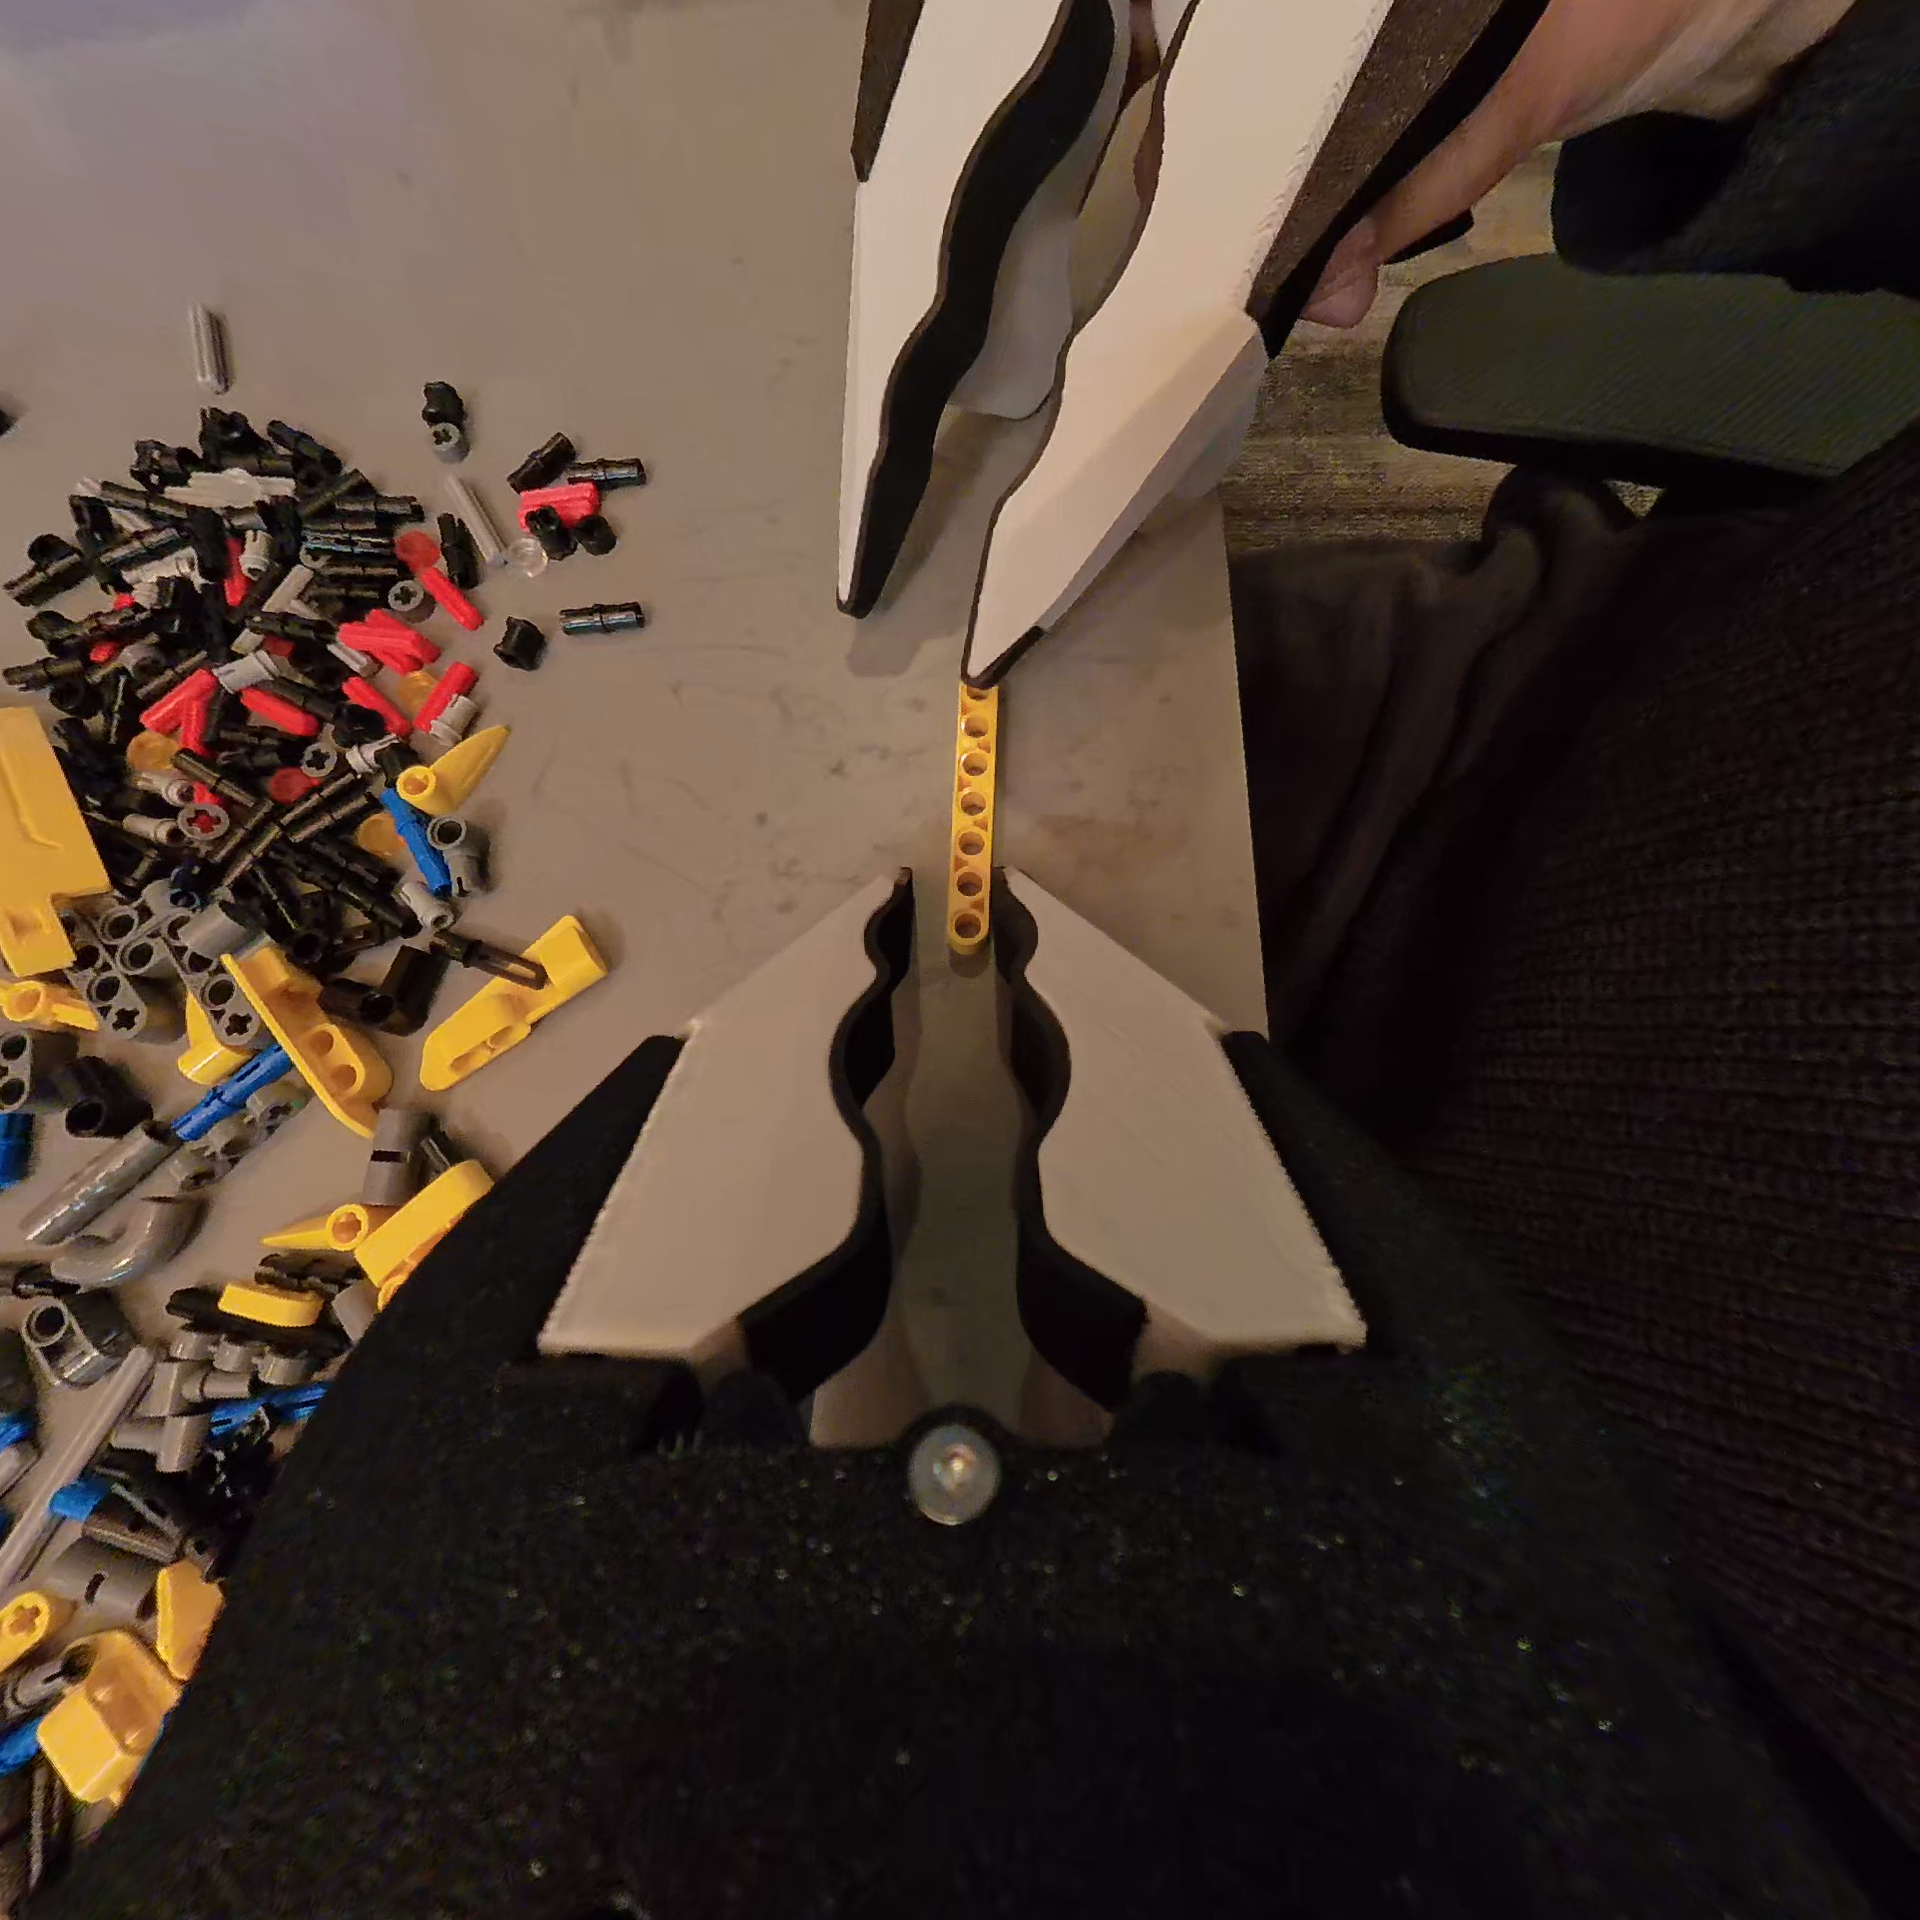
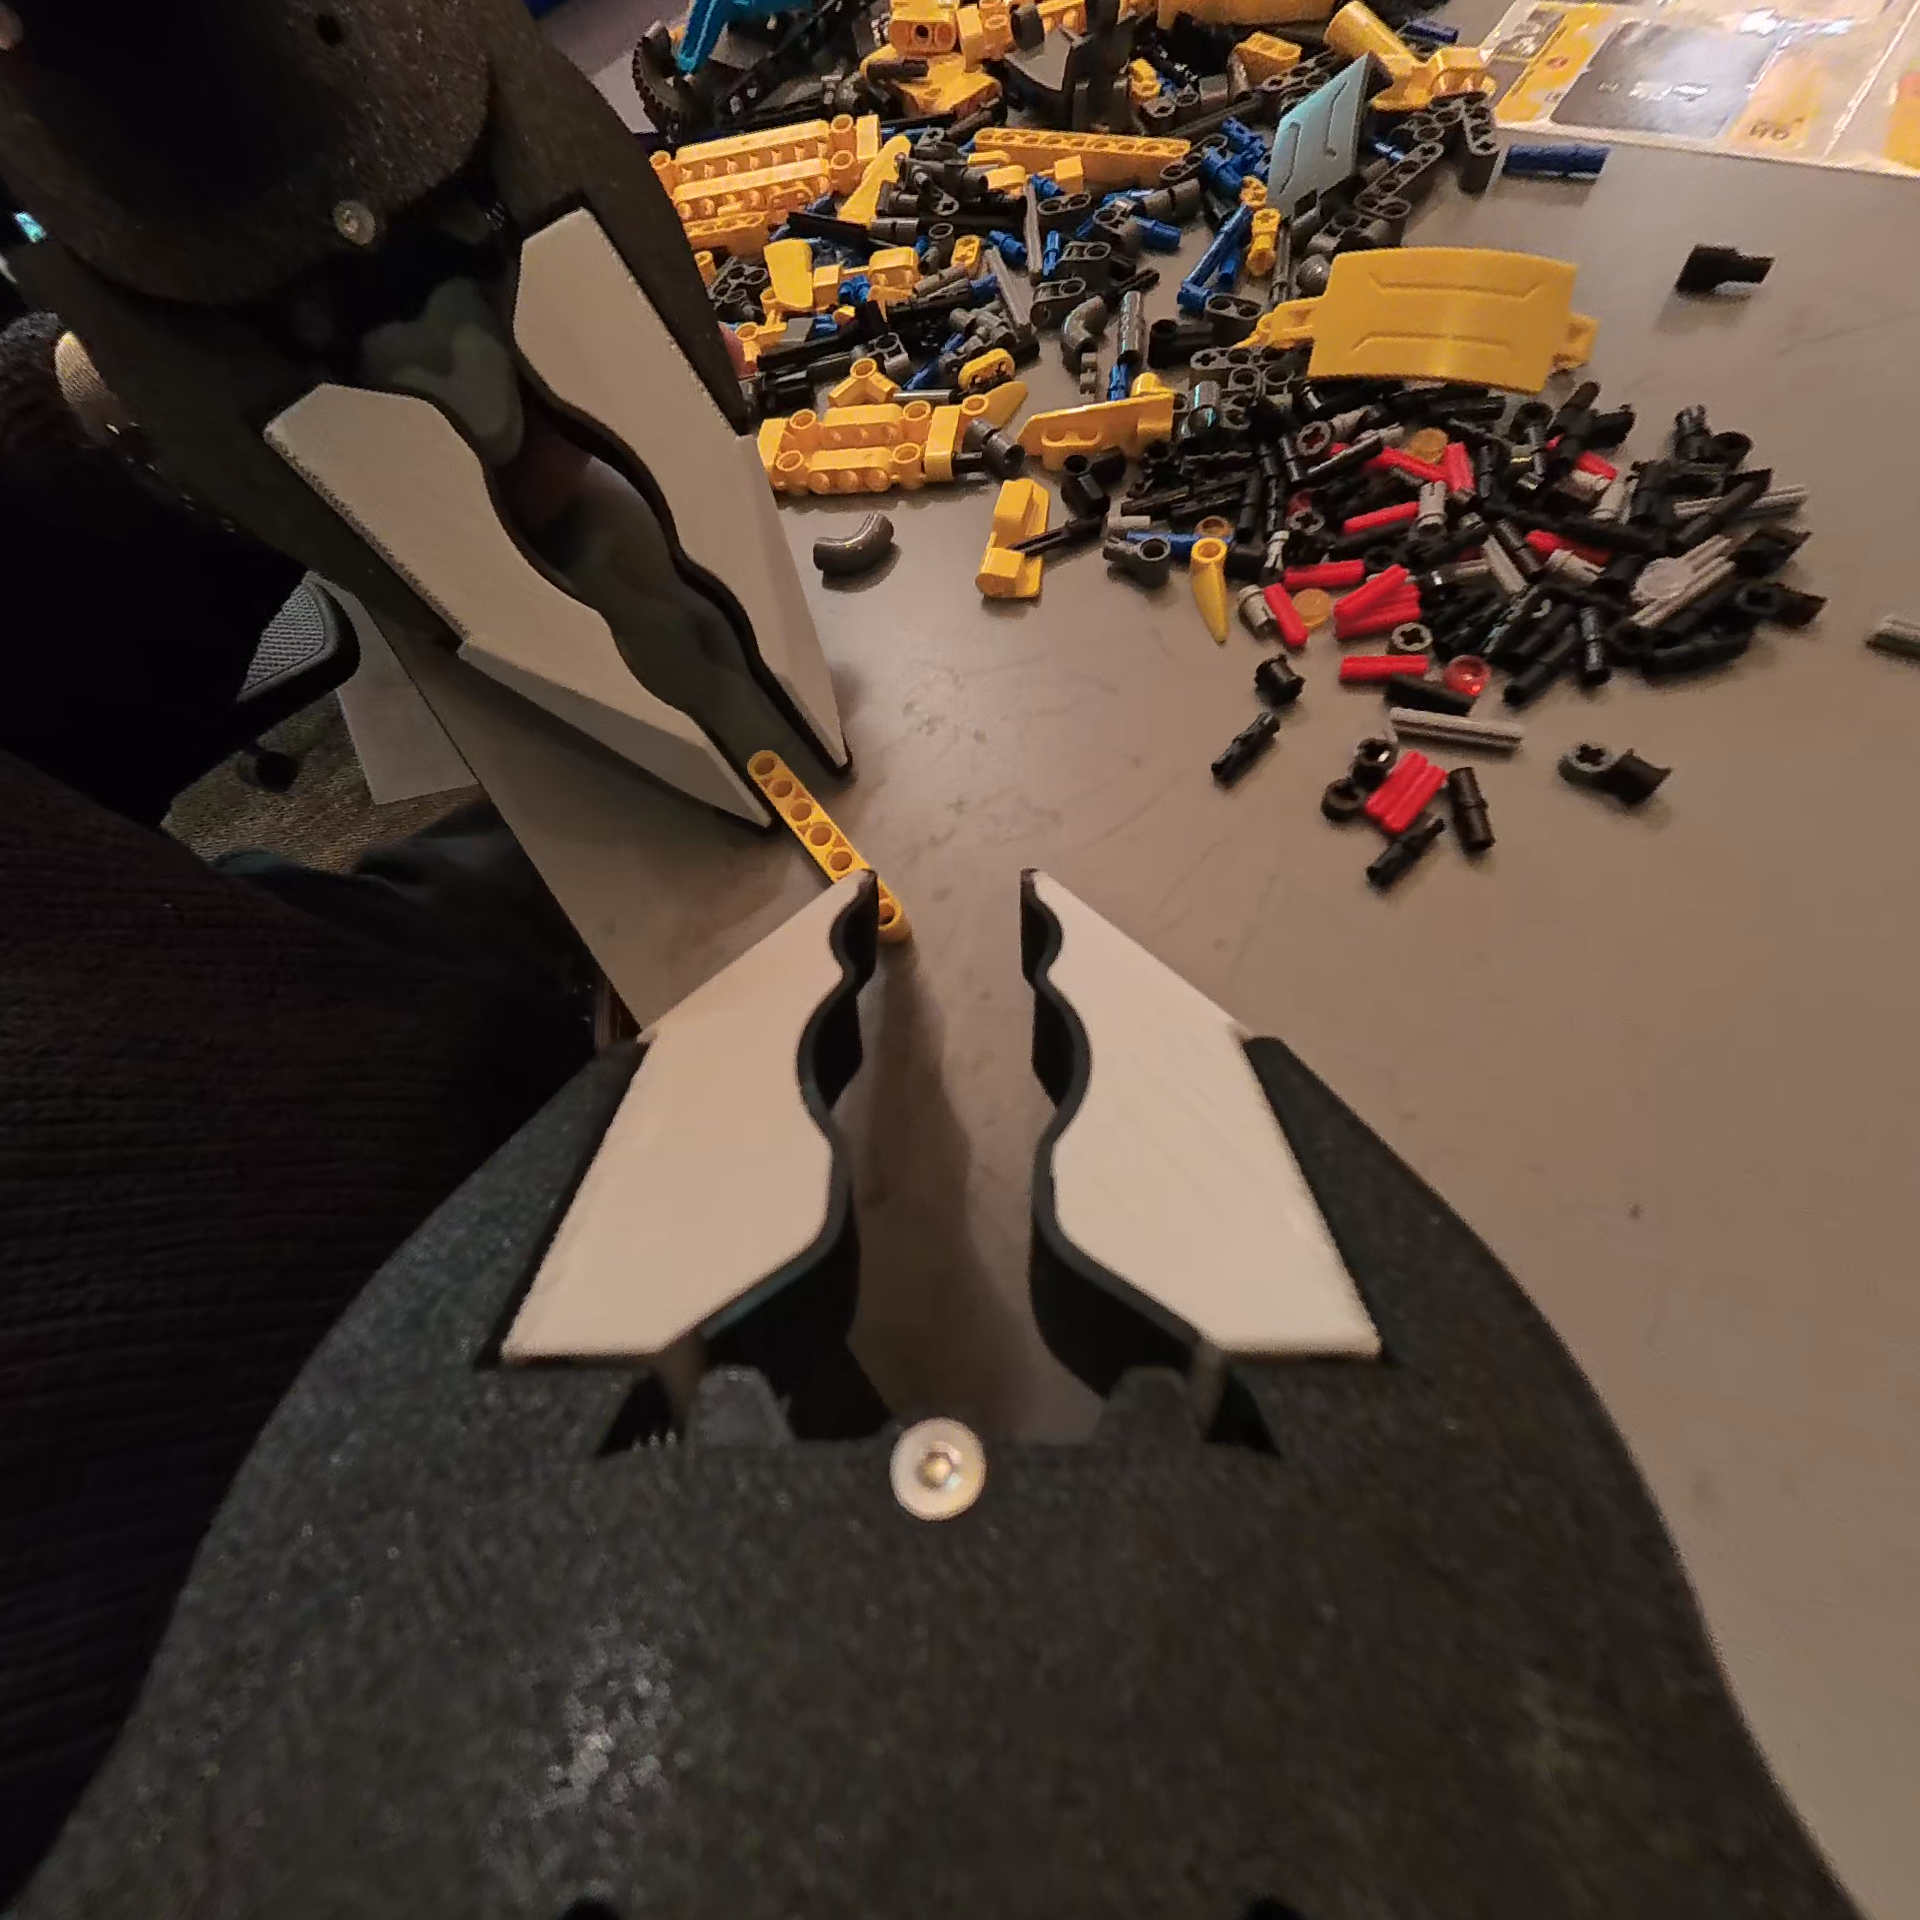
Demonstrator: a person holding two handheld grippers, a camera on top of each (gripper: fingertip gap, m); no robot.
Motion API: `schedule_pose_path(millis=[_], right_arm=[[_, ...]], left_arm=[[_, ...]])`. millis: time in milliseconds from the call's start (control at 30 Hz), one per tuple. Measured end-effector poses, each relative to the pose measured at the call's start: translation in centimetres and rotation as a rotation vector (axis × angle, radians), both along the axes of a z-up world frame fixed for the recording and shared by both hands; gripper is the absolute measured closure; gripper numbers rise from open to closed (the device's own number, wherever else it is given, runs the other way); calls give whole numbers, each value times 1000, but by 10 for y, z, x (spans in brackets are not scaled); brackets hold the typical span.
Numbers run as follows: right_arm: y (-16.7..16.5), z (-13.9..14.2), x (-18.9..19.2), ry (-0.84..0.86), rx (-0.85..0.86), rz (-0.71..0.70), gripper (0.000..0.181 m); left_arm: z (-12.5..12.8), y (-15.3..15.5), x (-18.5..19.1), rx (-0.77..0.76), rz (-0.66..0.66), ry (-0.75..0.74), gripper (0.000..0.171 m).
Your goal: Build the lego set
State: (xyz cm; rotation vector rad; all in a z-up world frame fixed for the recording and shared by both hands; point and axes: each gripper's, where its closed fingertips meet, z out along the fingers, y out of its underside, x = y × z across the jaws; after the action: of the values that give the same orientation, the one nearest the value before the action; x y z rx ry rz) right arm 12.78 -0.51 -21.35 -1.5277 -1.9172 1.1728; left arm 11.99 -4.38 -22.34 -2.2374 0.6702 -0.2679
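A long yellow beam with holes (image 1: 972, 821) lies flat on the grey table (image 1: 675, 260) near its edge. My left gripper (image 1: 954, 878) is open a little and straddles the beam's near end; the beam lies against one finger, with a gap to the other. My right gripper (image 1: 920, 642) reaches in from the far side, open, one fingertip touching the beam's far end. In the right wrist view the right gripper (image 2: 948, 881) is open and empty, its left fingertip at the end of the beam (image 2: 821, 831). The left gripper (image 2: 802, 792) stands over the beam's other end.
A big pile of small black, red, grey, blue and yellow building parts (image 1: 239, 727) lies beside the grippers; it also shows in the right wrist view (image 2: 1143, 312), with a curved yellow panel (image 2: 1444, 322). The table edge (image 1: 1242, 831), a chair armrest (image 1: 1652, 364) and a person's dark clothing are close by. Left tips to right tips: about 5 cm.
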Motion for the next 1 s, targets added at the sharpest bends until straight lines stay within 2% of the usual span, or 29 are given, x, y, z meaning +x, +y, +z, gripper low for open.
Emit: schedule_pose_path(millis=[700,1000], right_arm=[[6,1,-3,18,10,-48,156],[3,1,-3,25,9,-22,155]], left_arm=[[0,1,-1,-3,7,-6,155],[0,1,-1,-10,10,-17,154]])
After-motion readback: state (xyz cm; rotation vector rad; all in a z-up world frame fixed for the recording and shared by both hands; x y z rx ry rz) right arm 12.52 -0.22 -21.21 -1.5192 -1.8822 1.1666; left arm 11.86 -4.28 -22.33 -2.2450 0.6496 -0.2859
